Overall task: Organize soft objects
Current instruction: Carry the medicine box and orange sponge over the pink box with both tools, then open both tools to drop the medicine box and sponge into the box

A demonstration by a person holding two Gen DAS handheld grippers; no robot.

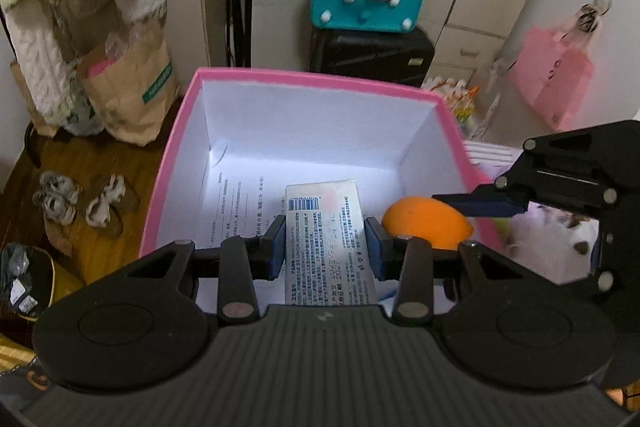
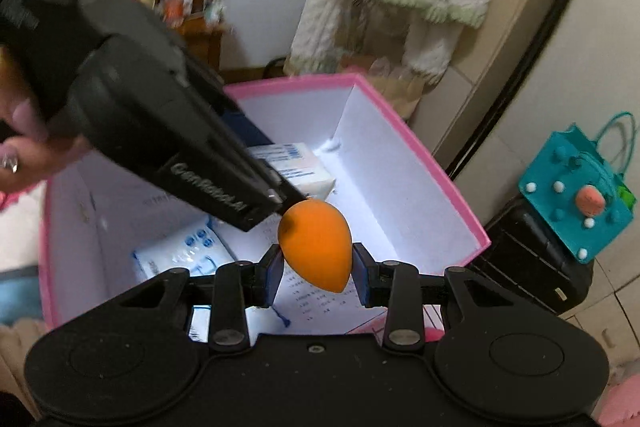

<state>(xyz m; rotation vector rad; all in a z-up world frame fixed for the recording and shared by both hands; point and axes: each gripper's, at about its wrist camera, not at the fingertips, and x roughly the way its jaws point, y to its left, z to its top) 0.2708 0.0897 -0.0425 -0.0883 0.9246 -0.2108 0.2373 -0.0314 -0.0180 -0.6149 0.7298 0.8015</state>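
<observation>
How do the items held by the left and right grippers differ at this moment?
The left gripper clamps a flat white rectangular packet printed with a barcode and text; the right gripper clamps a plain orange egg-shaped sponge. The packet has straight edges, the sponge is rounded with a pointed end. Both are held over the open pink box.

Left gripper [image 2: 276, 187] crowds the pink box [image 2: 424, 163] opening above the packet [image 2: 296, 167].
</observation>
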